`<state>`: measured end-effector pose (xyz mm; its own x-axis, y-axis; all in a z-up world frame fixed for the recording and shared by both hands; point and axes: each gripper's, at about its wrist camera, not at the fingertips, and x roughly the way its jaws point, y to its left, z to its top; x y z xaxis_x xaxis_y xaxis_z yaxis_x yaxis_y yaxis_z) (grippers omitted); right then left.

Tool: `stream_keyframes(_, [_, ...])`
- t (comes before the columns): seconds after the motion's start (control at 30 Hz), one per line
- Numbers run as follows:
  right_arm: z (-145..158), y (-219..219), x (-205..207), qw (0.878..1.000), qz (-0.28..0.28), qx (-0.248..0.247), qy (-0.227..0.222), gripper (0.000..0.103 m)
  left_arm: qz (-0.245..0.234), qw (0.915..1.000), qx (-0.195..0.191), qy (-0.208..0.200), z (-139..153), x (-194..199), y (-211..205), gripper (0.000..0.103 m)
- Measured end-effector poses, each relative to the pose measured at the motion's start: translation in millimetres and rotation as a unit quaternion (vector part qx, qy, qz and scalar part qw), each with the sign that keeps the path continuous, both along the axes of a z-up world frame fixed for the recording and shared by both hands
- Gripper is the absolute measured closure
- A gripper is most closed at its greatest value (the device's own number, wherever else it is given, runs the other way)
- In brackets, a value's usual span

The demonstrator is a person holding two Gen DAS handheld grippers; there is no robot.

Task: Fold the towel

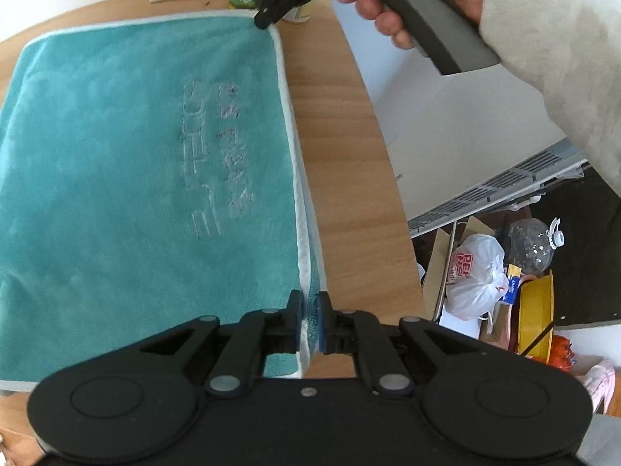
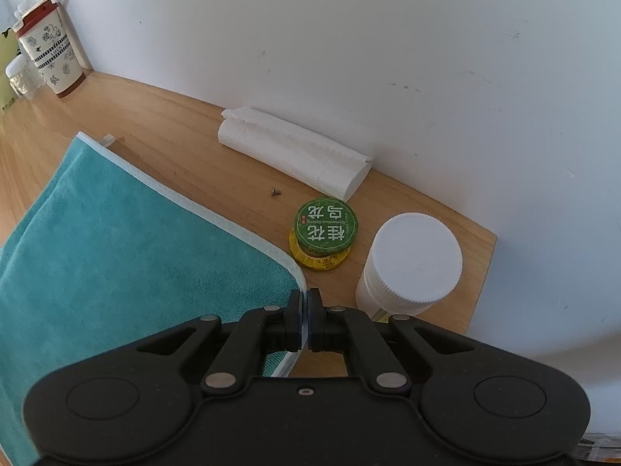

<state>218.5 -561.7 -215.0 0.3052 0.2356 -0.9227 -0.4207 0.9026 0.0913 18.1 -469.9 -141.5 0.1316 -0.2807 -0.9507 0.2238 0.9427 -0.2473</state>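
- The teal towel (image 1: 116, 163) runs off the left edge of the left wrist view, its far side unseen.
- The raised lettering (image 1: 217, 155) on it is too soft to read.
- At upper left of the right wrist view, the flowered cup (image 2: 50, 54) hides part of a clear jar (image 2: 19, 77).
- The white bottle (image 2: 407, 268) has its label tucked behind the right gripper (image 2: 305, 303).

Matte black plastic left gripper (image 1: 309, 312): blue pads (image 1: 320, 320), twin linkage arms, silver pivot rivets, round embossed discs, small centre screw. Same build on black right gripper (image 2: 305, 310). Grey angular handle (image 1: 423, 15); pale cream fleece sleeve (image 1: 551, 50).
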Motion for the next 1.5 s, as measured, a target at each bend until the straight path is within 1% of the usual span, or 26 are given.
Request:
stream_keyframes(0.03, [-0.7,0.4,2.0,1.0,0.001,-0.001,0.0,0.1,0.004,1.0,0.002,0.006,-2.7,0.2,0.9,0.091])
stream_keyframes(0.07, [-0.1,0.3,2.0,1.0,0.001,-0.002,0.0,0.1,0.009,0.9999,0.004,0.011,-5.4,0.4,1.8,0.091])
stream_keyframes(0.27, [0.0,2.4,0.9,1.0,0.002,-0.007,-0.002,0.099,0.014,0.9996,0.002,0.024,-10.9,-1.5,2.9,0.091])
stream_keyframes(0.37, [0.1,3.0,0.8,1.0,0.002,-0.009,-0.002,0.099,0.01,0.9998,-0.009,0.017,-8.2,-2.6,-0.2,0.092])
stream_keyframes(0.43, [-0.2,3.8,0.5,1.0,0.003,-0.011,-0.004,0.099,0.005,0.9995,-0.025,0.017,-6.3,-2.2,-4.1,0.092])
stream_keyframes(0.5, [0.0,4.4,1.2,1.0,0.003,-0.012,-0.003,0.099,0.006,0.9997,-0.012,0.022,-9.9,-0.4,-8.9,0.092])
stream_keyframes(0.6, [2.2,5.5,1.1,1.0,0.004,-0.014,-0.005,0.099,0.002,0.9996,-0.008,0.027,-11.4,-0.6,-10.2,0.091])
stream_keyframes(0.63, [4.3,6.1,0.2,1.0,0.006,-0.016,-0.007,0.098,0.0,0.9997,-0.004,0.025,-10.2,-1.1,-9.7,0.09])
stream_keyframes(0.67, [6.3,6.6,-0.6,1.0,0.008,-0.017,-0.009,0.098,0.002,0.9998,0.003,0.021,-7.0,-1.6,-7.1,0.084])
stream_keyframes(0.7, [9.2,6.4,-2.1,1.0,0.007,-0.019,-0.012,0.097,0.009,0.9998,0.005,0.018,-3.7,-1.5,-3.0,0.083])
stream_keyframes(0.77, [15.1,6.0,-5.1,1.0,0.005,-0.021,-0.02,0.085,0.02,0.9997,0.005,0.015,0.4,-0.8,3.0,0.076])
stream_keyframes(0.83, [26.9,6.3,-11.5,0.999,0.01,-0.021,-0.035,0.083,0.044,0.999,0.005,0.006,11.0,-0.9,19.1,0.074])
stream_keyframes(0.87, [29.2,6.9,-13.5,0.999,0.01,-0.021,-0.039,0.083,0.062,0.9981,0.004,-0.001,18.9,-1.3,30.4,0.07])
stream_keyframes(0.93, [39.3,9.2,-23.0,0.998,0.013,-0.031,-0.06,0.082,0.081,0.9967,-0.003,-0.002,26.3,-1.8,42.7,0.063])
stream_keyframes(0.97, [42.8,10.2,-27.2,0.997,0.016,-0.04,-0.071,0.075,0.088,0.9961,-0.004,0.0,30.2,-2.3,49.0,0.062])
stream_keyframes(1.0, [46.2,11.3,-31.5,0.995,0.02,-0.05,-0.082,0.072,0.092,0.9958,-0.004,-0.001,33.5,-2.8,53.1,0.062])
stream_keyframes(1.03, [47.1,10.8,-32.6,0.995,0.019,-0.048,-0.087,0.069,0.095,0.9954,-0.002,-0.006,36.4,-3.6,56.5,0.062])
stream_keyframes(1.07, [47.9,10.3,-33.7,0.995,0.017,-0.047,-0.091,0.069,0.099,0.995,0.0,-0.012,39.1,-4.7,60.0,0.062])
stream_keyframes(1.1, [48.4,8.4,-33.5,0.996,0.009,-0.032,-0.08,0.069,0.103,0.9945,0.002,-0.017,41.4,-5.1,64.0,0.062])
stream_keyframes(1.17, [50.6,8.1,-35.3,0.998,0.007,-0.011,-0.067,0.069,0.115,0.9928,0.017,-0.028,43.1,-4.3,75.3,0.061])
stream_keyframes(1.27, [52.9,19.5,-57.6,0.998,0.027,0.026,-0.046,0.069,0.136,0.9883,0.052,-0.046,40.8,-1.9,92.9,0.06])
stream_keyframes(1.3, [52.1,25.1,-67.1,0.998,0.041,0.033,-0.042,0.069,0.141,0.9858,0.072,-0.056,39.2,-1.0,99.6,0.06])
stream_keyframes(1.33, [51.2,30.8,-76.6,0.997,0.056,0.04,-0.037,0.069,0.146,0.9815,0.102,-0.07,36.0,0.5,108.1,0.06])
stream_keyframes(1.4, [48.5,42.8,-95.0,0.995,0.084,0.05,-0.027,0.069,0.158,0.9724,0.153,-0.08,26.5,4.2,127.9,0.06])
stream_keyframes(1.5, [40.8,56.1,-114.1,0.993,0.106,0.05,-0.01,0.069,0.183,0.9624,0.184,-0.079,13.7,10.0,155.4,0.06])
